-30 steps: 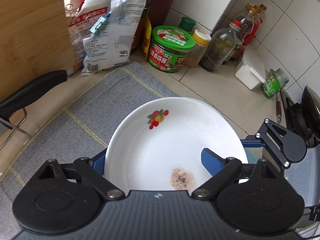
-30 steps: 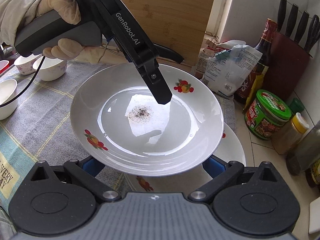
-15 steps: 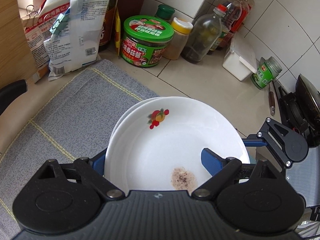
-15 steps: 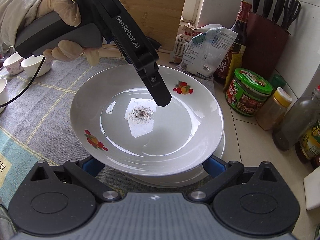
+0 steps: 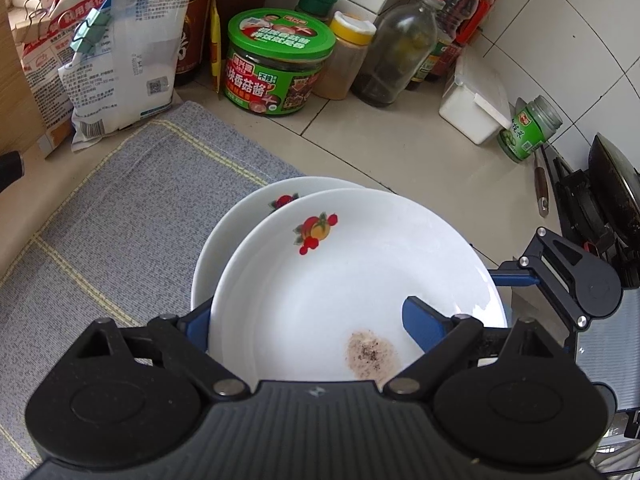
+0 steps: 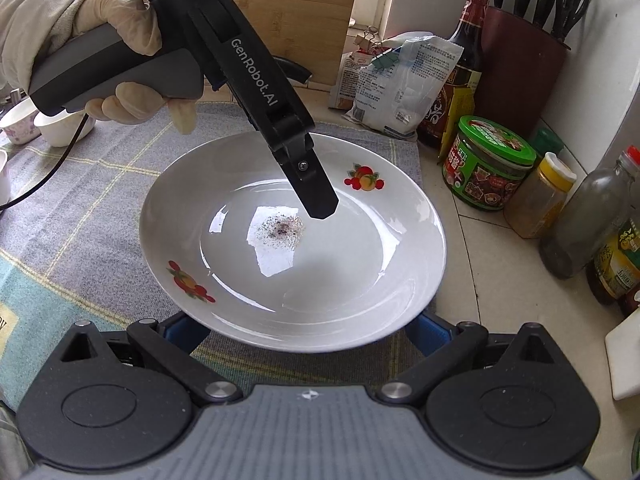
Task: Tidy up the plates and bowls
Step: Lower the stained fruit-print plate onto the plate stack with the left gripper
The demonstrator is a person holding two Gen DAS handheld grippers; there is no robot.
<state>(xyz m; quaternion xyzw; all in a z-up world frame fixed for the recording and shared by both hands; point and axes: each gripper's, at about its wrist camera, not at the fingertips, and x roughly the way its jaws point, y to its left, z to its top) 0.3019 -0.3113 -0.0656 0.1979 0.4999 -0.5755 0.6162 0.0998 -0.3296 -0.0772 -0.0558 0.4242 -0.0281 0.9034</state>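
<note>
Between the fingers of your left tool (image 5: 306,322) you held the upper plate (image 5: 352,280) by its near rim, offset above a second plate (image 5: 240,224) on the grey mat (image 5: 120,200); whether your right tool (image 6: 308,326) gripped or only flanked it, I could not tell. Beyond stood a green-lidded jar (image 5: 276,64) and bottles (image 5: 396,52). Released this crooked, the plate could slide toward them.
</note>
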